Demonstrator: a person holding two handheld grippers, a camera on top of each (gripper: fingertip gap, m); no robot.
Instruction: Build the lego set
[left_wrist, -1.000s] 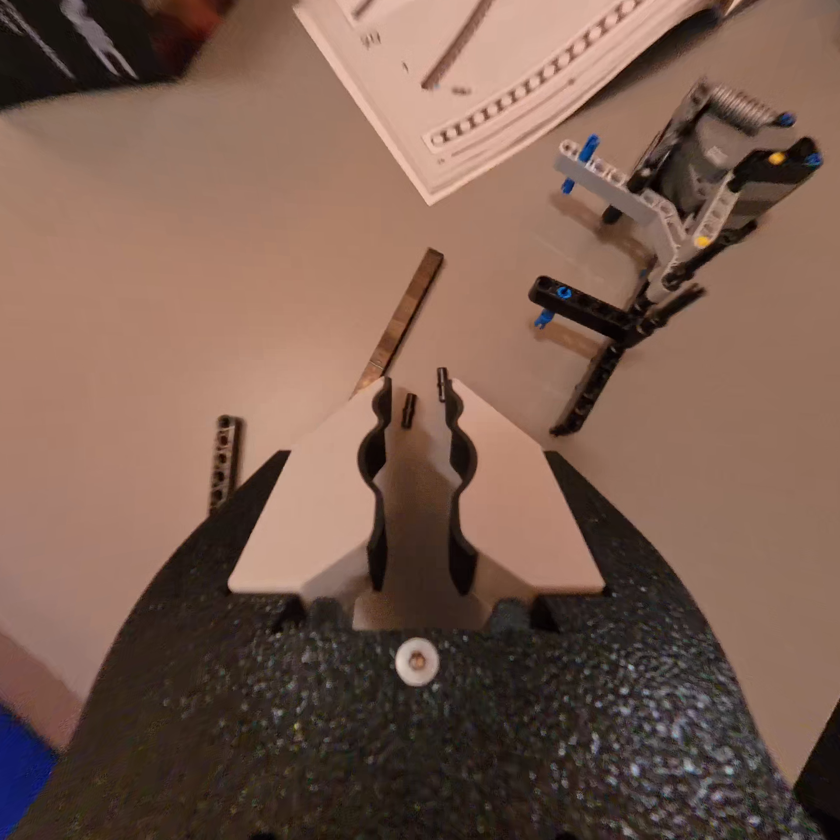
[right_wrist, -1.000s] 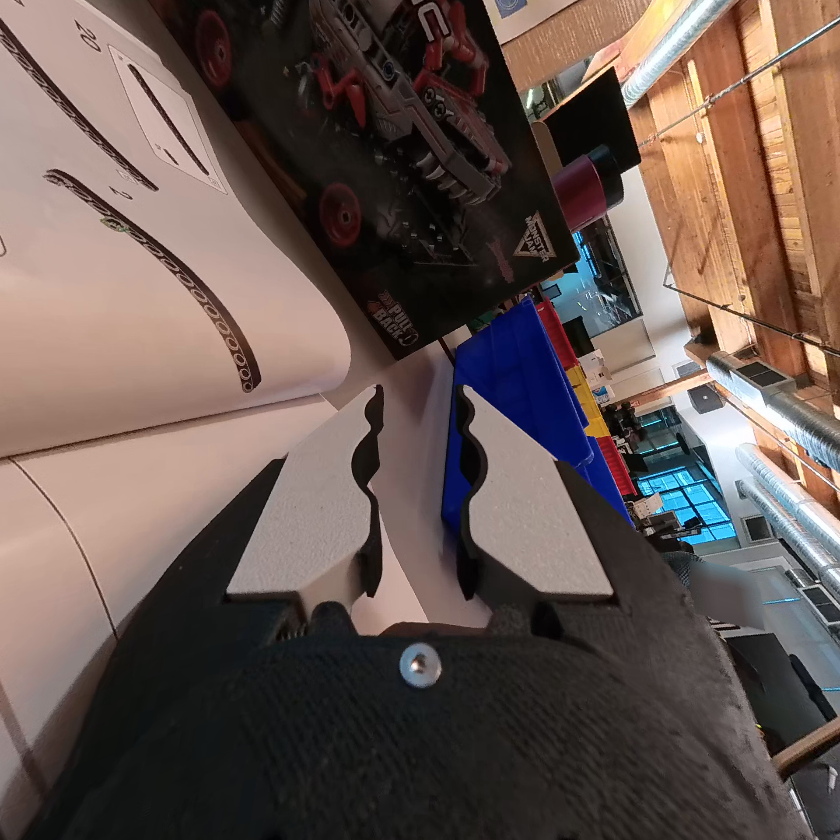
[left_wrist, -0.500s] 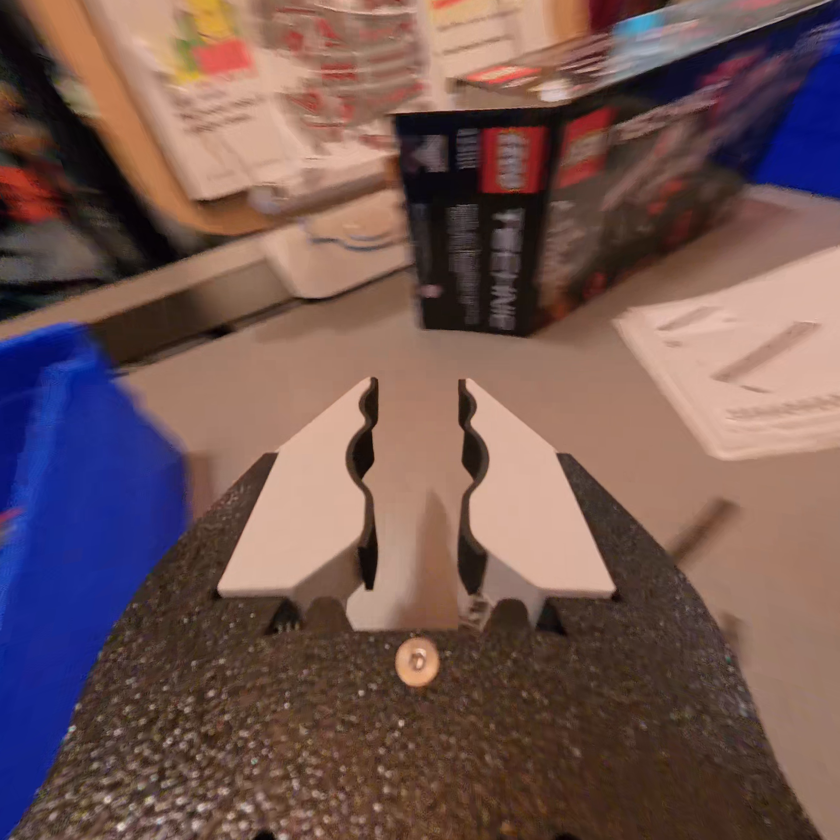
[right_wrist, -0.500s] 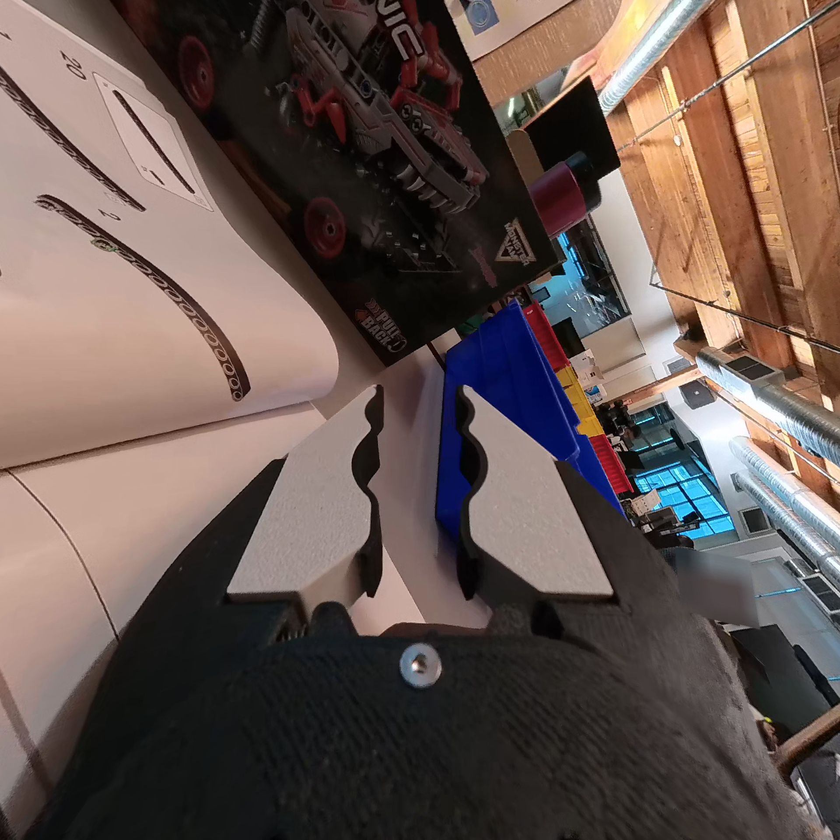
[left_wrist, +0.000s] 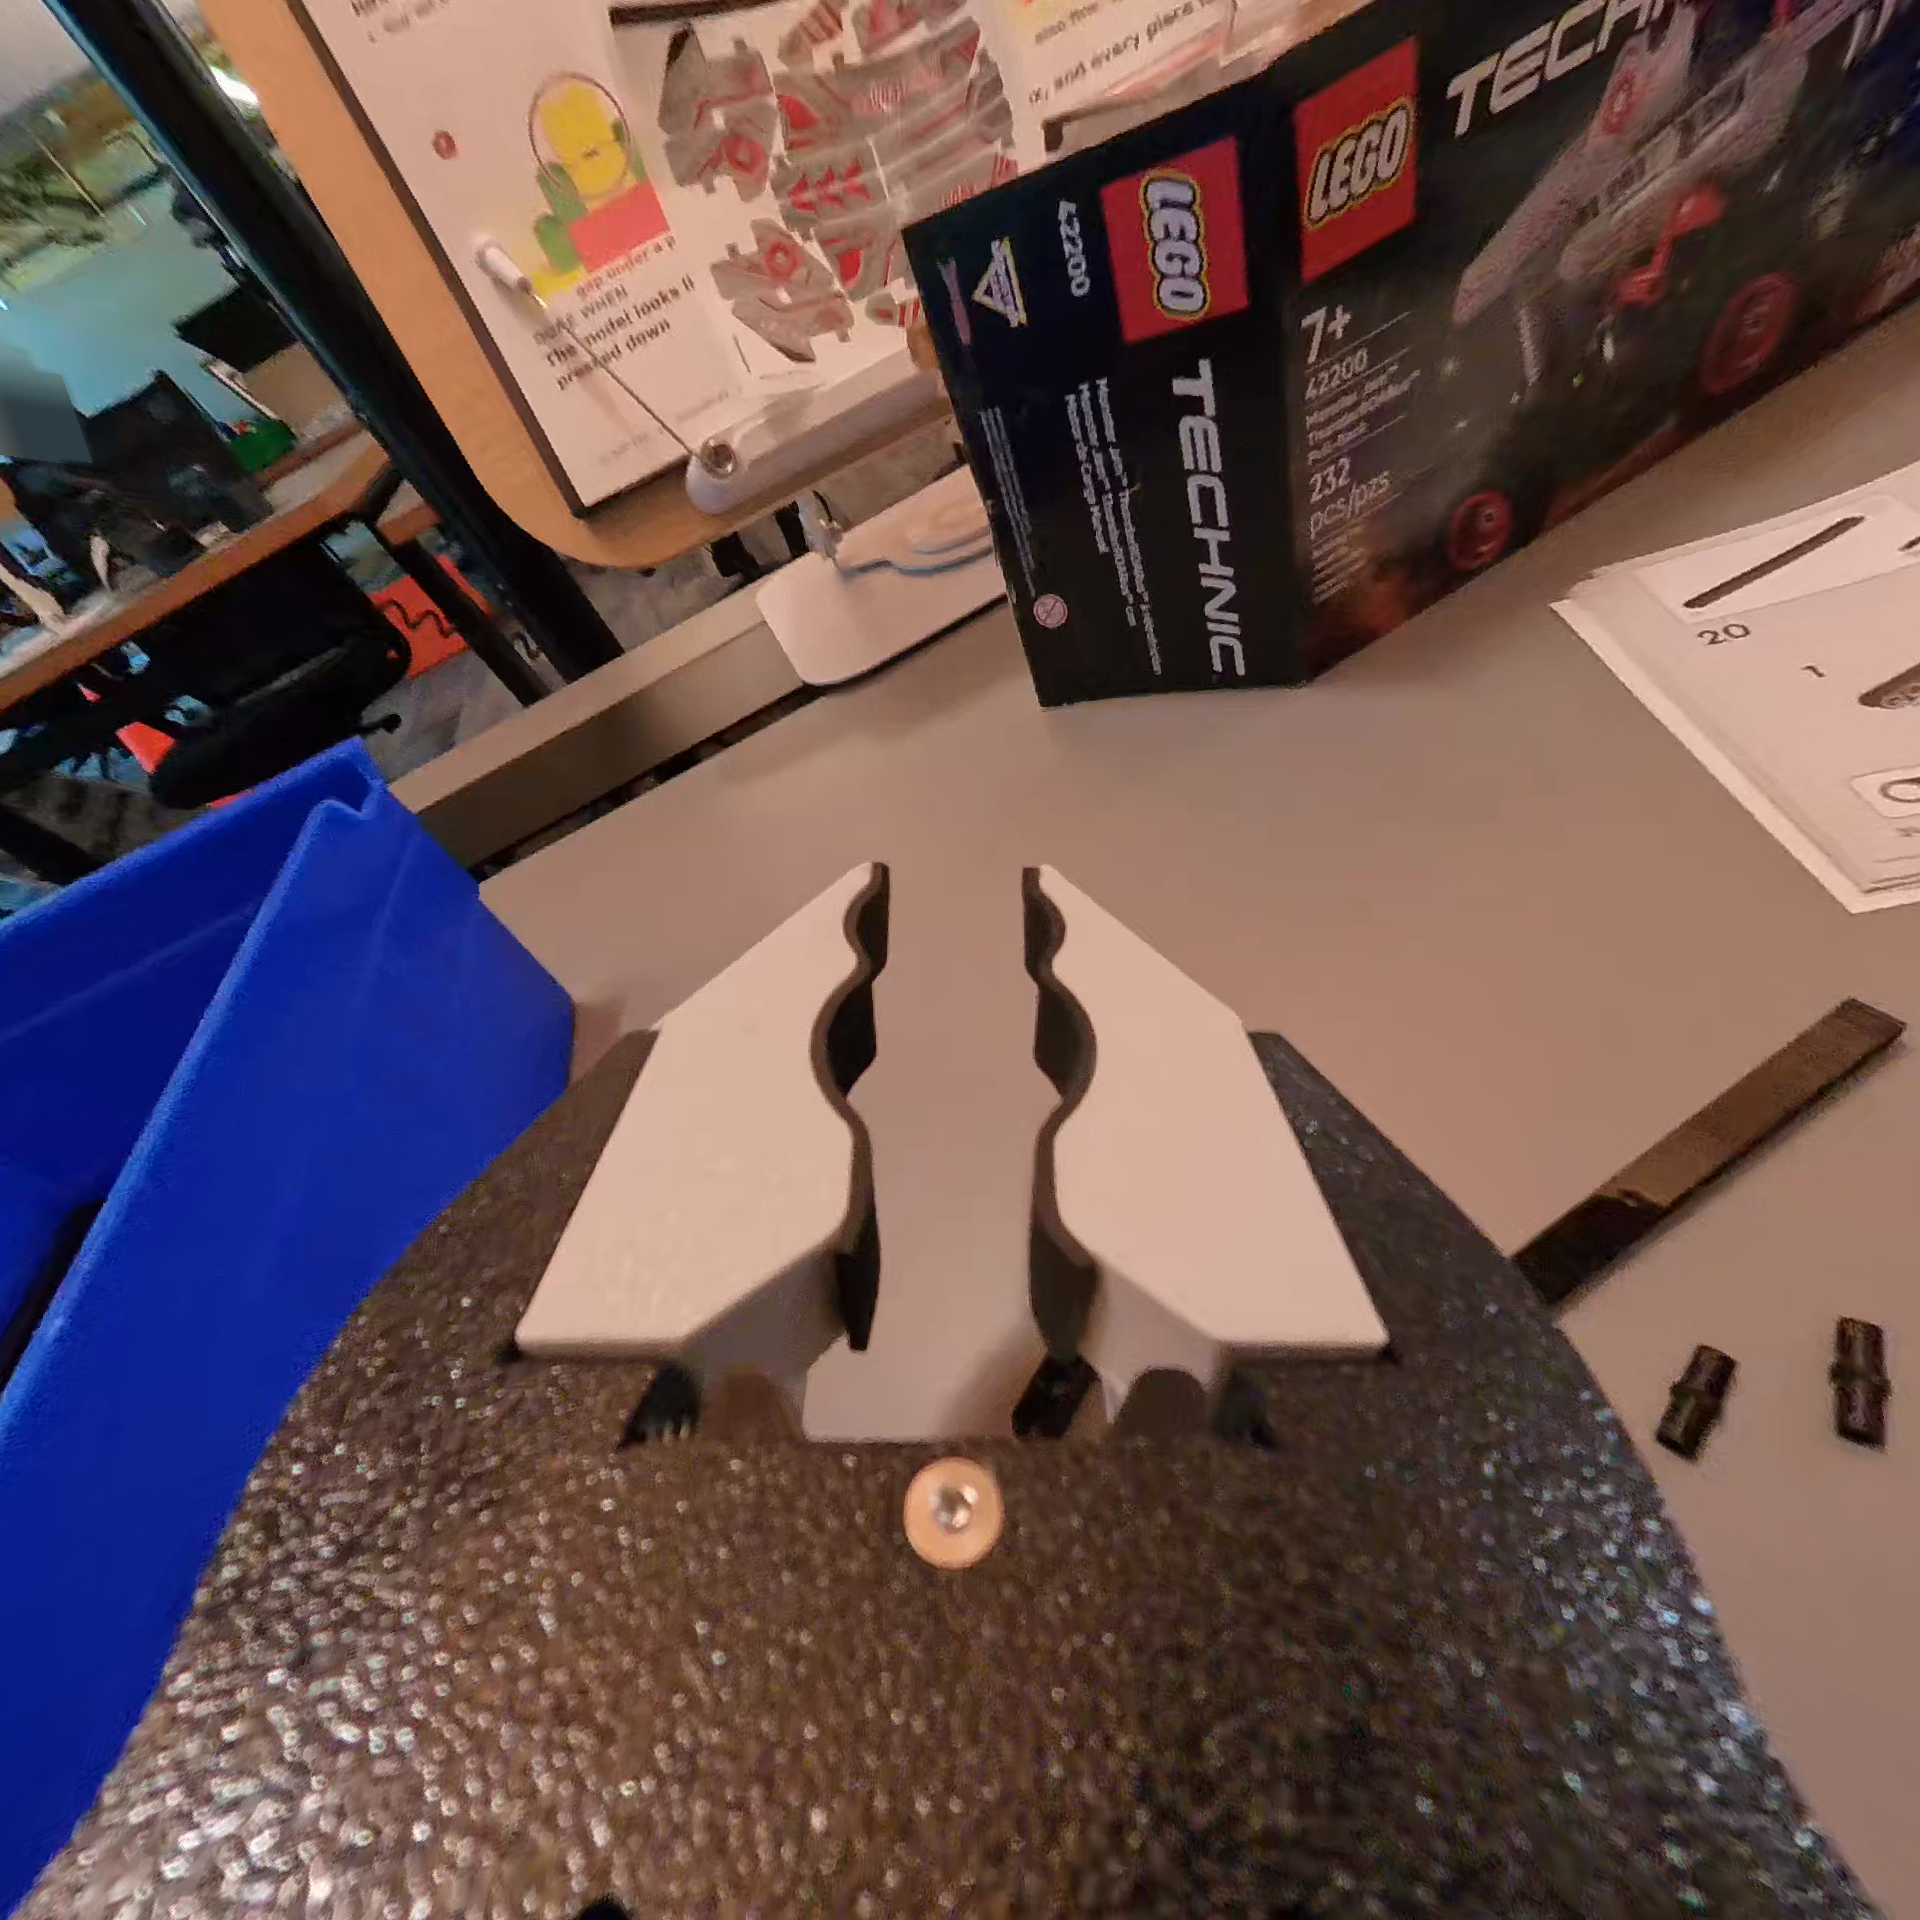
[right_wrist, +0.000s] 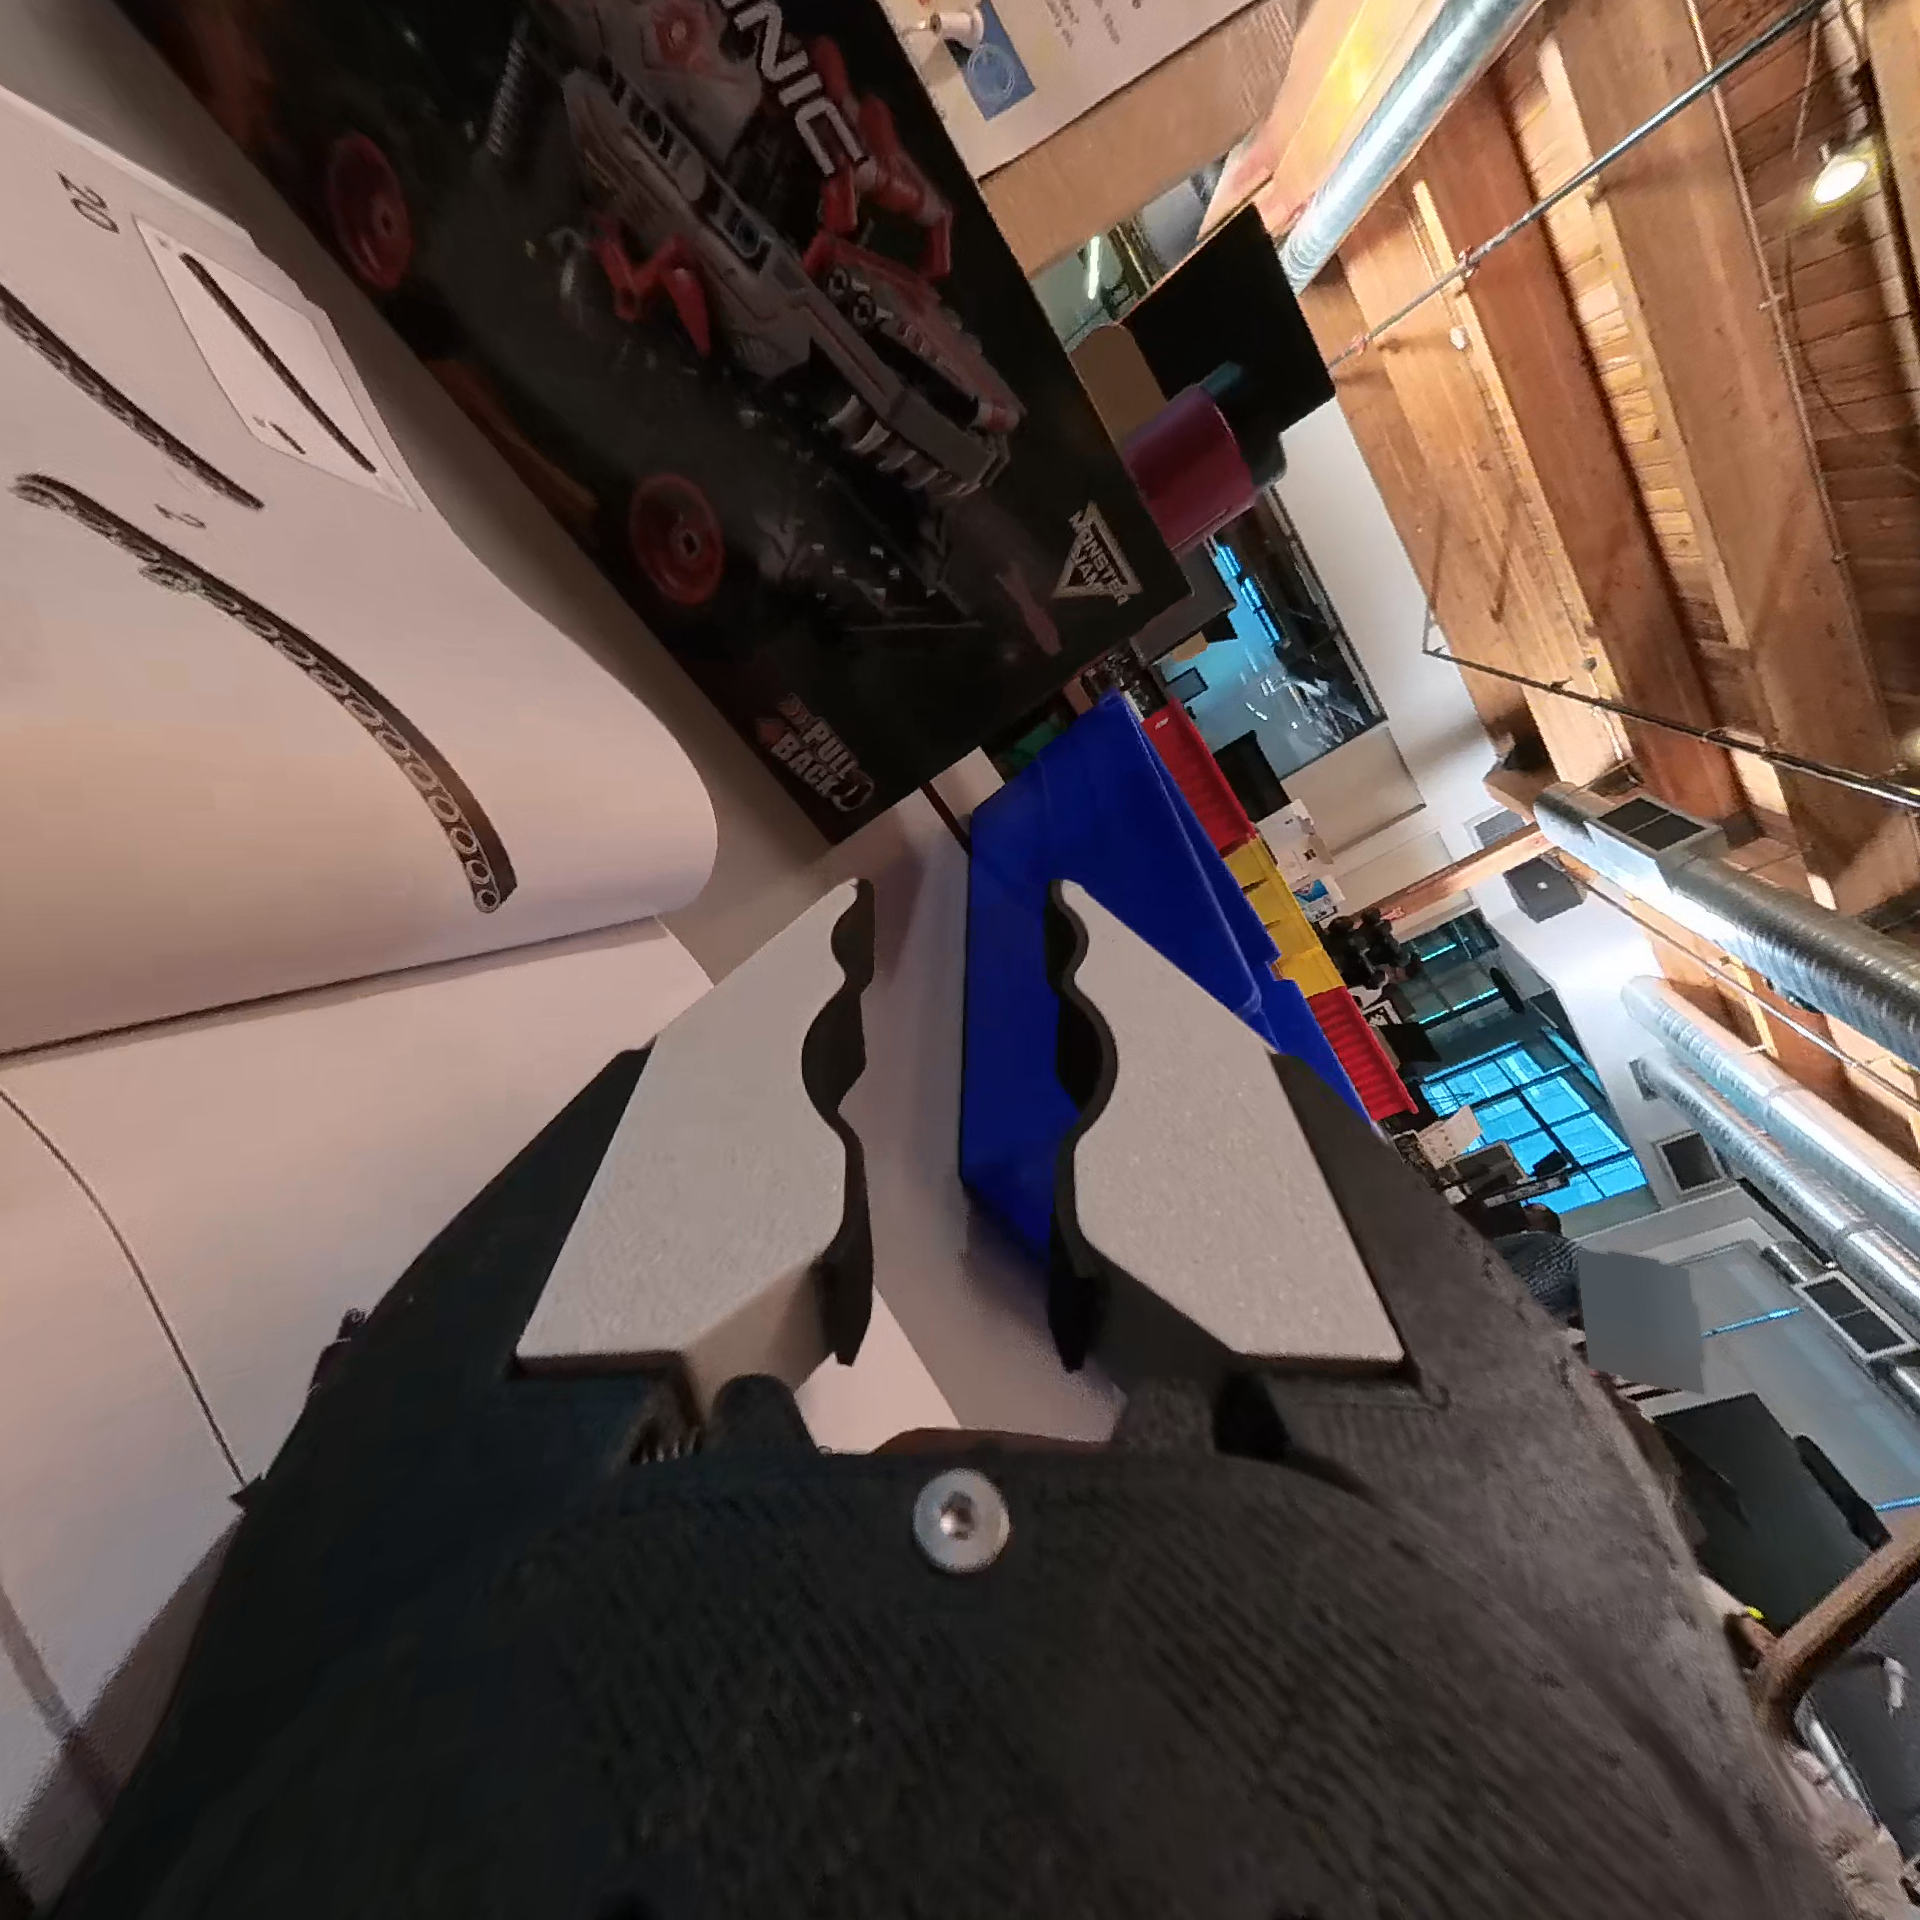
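Left gripper (left_wrist: 954, 902) and right gripper (right_wrist: 958, 902) both released, empty. Risk: two black pins (left_wrist: 1775, 1394) near bench (left_wrist: 1299, 831) edge get swept off.

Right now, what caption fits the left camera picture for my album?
Open left gripper over the grey table, between a blue bin and two small black pins.

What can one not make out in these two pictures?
- Bin contents: left view, its wall hides them.
- Booklet: left view, the right edge cuts it.
- Beam lower end: left view, behind the left gripper.
- Booklet lower page: right view, the right gripper covers it.
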